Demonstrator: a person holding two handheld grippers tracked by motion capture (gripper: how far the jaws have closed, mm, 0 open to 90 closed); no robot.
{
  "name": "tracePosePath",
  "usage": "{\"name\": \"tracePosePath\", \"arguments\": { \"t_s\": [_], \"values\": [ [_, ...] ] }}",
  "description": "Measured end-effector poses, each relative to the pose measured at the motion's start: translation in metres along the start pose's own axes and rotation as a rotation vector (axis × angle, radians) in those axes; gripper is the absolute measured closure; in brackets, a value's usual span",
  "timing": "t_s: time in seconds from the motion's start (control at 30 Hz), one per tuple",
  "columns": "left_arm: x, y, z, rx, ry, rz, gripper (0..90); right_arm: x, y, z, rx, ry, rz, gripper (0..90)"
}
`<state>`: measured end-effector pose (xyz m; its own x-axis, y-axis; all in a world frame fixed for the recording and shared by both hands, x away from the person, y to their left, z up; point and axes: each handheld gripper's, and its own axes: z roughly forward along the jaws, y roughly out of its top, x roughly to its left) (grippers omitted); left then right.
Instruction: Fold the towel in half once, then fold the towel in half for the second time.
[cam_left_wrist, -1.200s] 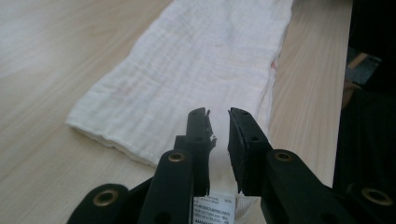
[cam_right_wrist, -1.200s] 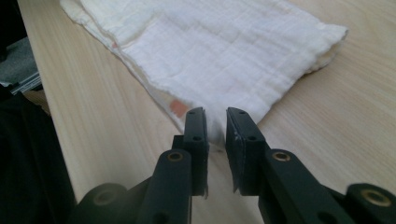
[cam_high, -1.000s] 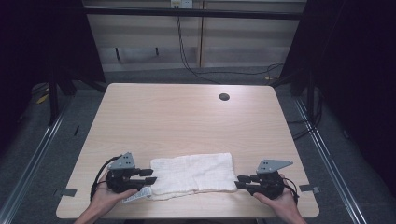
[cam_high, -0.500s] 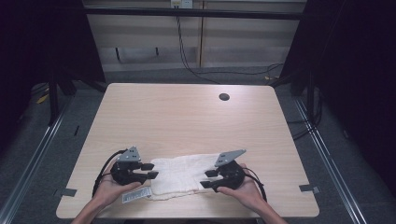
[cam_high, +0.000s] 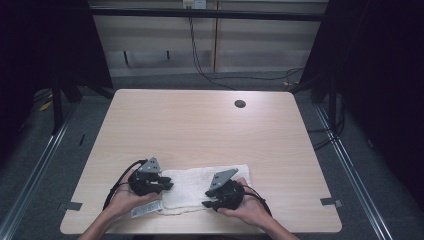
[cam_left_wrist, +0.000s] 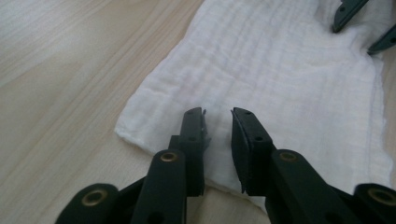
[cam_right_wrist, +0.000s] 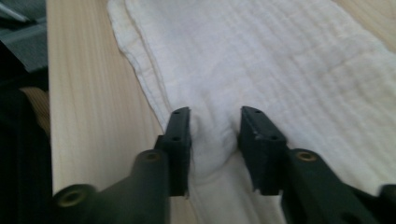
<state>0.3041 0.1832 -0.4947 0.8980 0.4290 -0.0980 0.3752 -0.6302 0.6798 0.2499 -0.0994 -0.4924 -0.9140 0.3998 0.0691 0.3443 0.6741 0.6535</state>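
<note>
1. White cloth (cam_high: 205, 186): I see it flat at the table's (cam_high: 200, 125) near edge.
2. Left gripper (cam_left_wrist: 218, 122): jaws just closing, still parted over cloth.
3. Right gripper (cam_right_wrist: 215, 128): jaws just closing, pinching a cloth fold.

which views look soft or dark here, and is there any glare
High view: evenly lit pale wooden table, black surroundings, no glare. Left gripper view: white woven cloth fairly sharp, near claw soft. Right gripper view: cloth and claw both blurred, dark left edge.
</note>
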Motion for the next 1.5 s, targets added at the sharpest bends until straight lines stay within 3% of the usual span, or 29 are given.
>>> {"name": "tracePosePath", "arguments": {
  "t_s": [0.27,0.37,0.63,0.9,0.97,1.0,1.07,1.17,1.2,1.27,1.33,1.5],
  "values": [
    [-0.003,0.015,0.015,0.002,-0.021,0.006,84.9,-0.007,-0.010,-0.010,0.008,0.008,0.050,79.5],
    [-0.005,0.021,0.023,-0.006,-0.038,0.011,86.8,-0.010,-0.017,-0.016,0.006,0.020,0.099,82.9],
    [-0.014,0.035,0.038,-0.004,-0.067,0.015,87.8,-0.023,-0.034,-0.032,0.007,0.016,0.145,84.4],
    [-0.026,0.048,0.052,-0.003,-0.101,0.029,88.1,-0.024,-0.052,-0.048,0.002,-0.009,0.173,84.3],
    [-0.030,0.050,0.054,0.003,-0.105,0.037,88.0,-0.023,-0.056,-0.051,-0.001,-0.030,0.182,82.2],
    [-0.030,0.050,0.054,0.006,-0.113,0.040,87.3,-0.023,-0.056,-0.053,0.008,-0.021,0.200,74.8],
    [-0.032,0.051,0.053,0.008,-0.122,0.048,85.3,-0.021,-0.056,-0.054,0.008,-0.046,0.187,68.5],
    [-0.033,0.052,0.046,-0.034,-0.137,0.054,78.7,-0.018,-0.054,-0.056,-0.015,-0.043,0.185,65.0],
    [-0.033,0.053,0.043,-0.056,-0.137,0.057,76.9,-0.019,-0.052,-0.057,-0.031,-0.031,0.176,67.6],
    [-0.030,0.055,0.037,-0.075,-0.124,0.033,72.7,-0.016,-0.047,-0.059,-0.051,-0.041,0.164,66.8],
    [-0.023,0.053,0.035,-0.084,-0.129,0.012,71.1,-0.014,-0.041,-0.058,-0.079,-0.020,0.164,63.5],
    [-0.011,0.049,0.030,-0.100,-0.082,-0.042,66.9,-0.007,-0.023,-0.046,-0.087,0.020,0.143,61.0]
  ]
}}
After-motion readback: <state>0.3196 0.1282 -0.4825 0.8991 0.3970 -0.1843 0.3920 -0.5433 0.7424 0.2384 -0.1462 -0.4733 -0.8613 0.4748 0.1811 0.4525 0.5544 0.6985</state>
